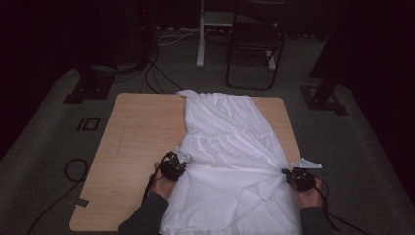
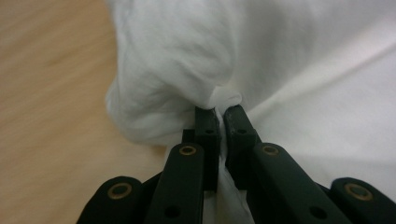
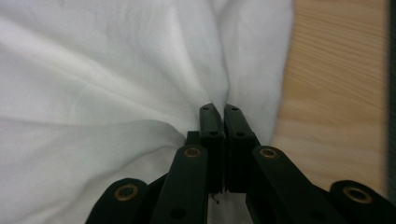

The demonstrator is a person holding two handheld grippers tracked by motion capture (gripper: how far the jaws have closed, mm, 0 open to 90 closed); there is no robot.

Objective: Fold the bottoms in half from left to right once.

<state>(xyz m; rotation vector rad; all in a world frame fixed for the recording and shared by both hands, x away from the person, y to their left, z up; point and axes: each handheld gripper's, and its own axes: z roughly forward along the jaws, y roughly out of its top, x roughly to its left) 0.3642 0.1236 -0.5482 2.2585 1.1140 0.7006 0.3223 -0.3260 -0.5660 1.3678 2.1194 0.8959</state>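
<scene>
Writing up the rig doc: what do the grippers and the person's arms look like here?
Both grippers, left gripper and right gripper, are black with two flat, square-tipped jaws on link arms with brass-coloured rivets. The right carries a grey three-cornered plate. A black cable trails from the left. Sleeves are dark grey.

I see a white garment (image 1: 230, 147) that lies spread along the right half of the wooden table (image 1: 137, 147), with its near end over the table edge. It is soft and wrinkled, and its cloth is gathered into tight folds at both side edges.

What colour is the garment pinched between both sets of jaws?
White, plain with no pattern; the garment shows best in the high view.
</scene>
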